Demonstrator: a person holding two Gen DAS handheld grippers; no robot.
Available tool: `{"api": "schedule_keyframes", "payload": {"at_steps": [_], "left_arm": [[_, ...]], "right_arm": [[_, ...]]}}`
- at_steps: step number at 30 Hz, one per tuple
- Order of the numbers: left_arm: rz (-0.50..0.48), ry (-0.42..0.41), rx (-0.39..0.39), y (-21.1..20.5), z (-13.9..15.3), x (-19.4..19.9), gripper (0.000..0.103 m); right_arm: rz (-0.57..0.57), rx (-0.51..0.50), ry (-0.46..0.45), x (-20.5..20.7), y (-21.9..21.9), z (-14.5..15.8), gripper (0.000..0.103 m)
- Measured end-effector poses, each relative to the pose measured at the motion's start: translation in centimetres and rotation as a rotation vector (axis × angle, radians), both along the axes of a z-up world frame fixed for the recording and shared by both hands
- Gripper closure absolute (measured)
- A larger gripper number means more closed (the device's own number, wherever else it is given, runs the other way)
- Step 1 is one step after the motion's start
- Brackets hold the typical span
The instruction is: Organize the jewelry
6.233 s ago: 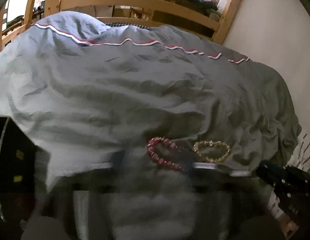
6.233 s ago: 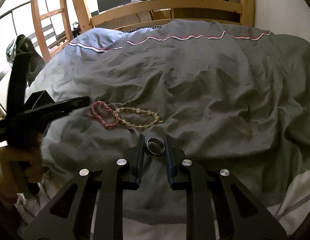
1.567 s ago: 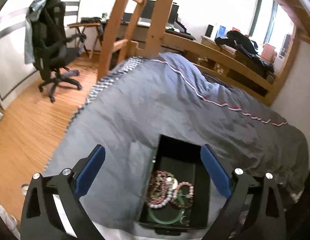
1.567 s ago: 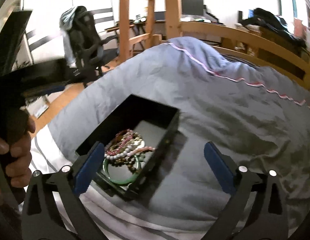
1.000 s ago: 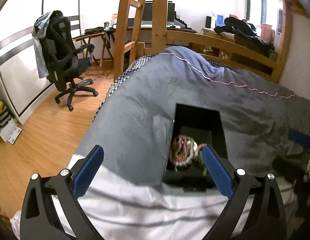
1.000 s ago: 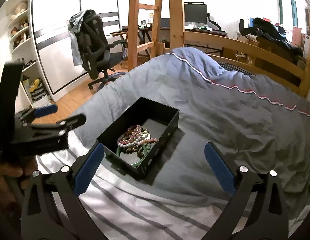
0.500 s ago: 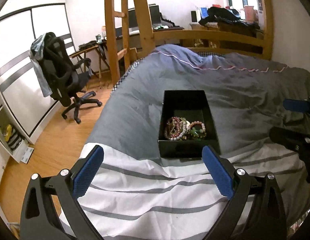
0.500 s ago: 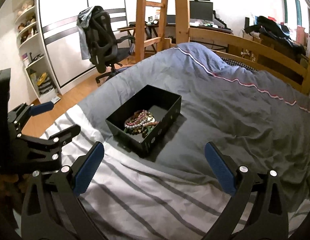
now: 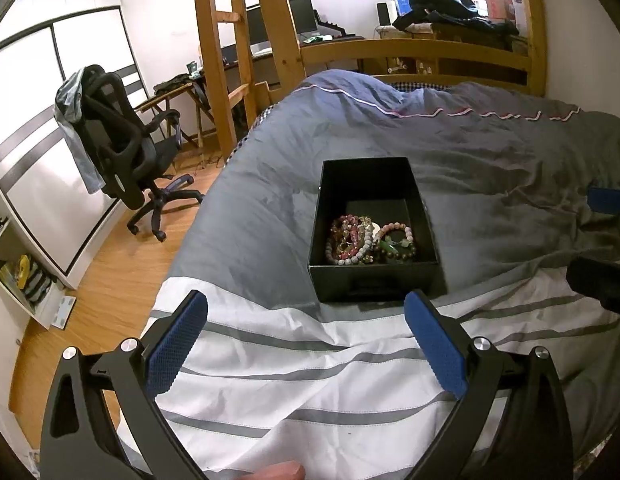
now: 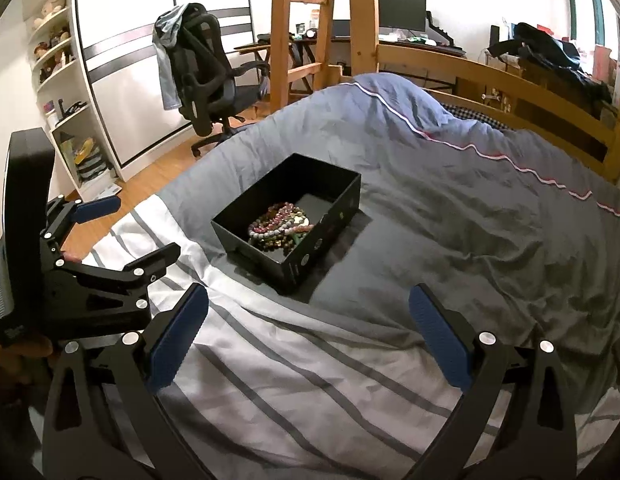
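A black open box (image 9: 374, 288) sits on the grey duvet (image 9: 490, 152), also in the right wrist view (image 10: 330, 236). Several bead bracelets (image 9: 368, 240) lie heaped in its near end; they show in the right wrist view too (image 10: 279, 222). My left gripper (image 9: 305, 340) is open and empty, held back from the box's near wall, over the white striped sheet (image 9: 310, 380). My right gripper (image 10: 307, 332) is open and empty, further right of the box. The left gripper also shows at the left of the right wrist view (image 10: 109, 236).
A black office chair (image 9: 121, 152) stands on the wooden floor at the left. A wooden bunk ladder (image 9: 237, 52) and bed rail (image 9: 422, 46) rise behind the bed. White shelves (image 10: 65, 92) line the left wall.
Both grippers have pulled back from the box; it now looks smaller and farther off. Earlier the right gripper held a ring; both are now open and empty.
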State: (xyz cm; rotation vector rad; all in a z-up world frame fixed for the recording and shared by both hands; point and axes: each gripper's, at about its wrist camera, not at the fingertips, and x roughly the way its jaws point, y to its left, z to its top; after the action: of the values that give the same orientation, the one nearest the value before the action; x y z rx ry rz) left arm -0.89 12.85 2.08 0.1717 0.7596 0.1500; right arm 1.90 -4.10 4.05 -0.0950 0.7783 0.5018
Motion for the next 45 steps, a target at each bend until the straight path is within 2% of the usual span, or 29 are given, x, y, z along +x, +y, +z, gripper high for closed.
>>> {"api": "schedule_keyframes", "payload": {"at_steps": [11,45], "left_arm": [[0.007,0.003,-0.033,0.14,-0.27,0.25,0.006],[-0.006,0.010,-0.018,-0.17,-0.32,0.20,0.006]], "right_arm": [[0.000,-0.001,0.008,0.03,-0.13,-0.27,0.004],[-0.005,-0.005,0.018,0.03,-0.34,-0.59,0.004]]}}
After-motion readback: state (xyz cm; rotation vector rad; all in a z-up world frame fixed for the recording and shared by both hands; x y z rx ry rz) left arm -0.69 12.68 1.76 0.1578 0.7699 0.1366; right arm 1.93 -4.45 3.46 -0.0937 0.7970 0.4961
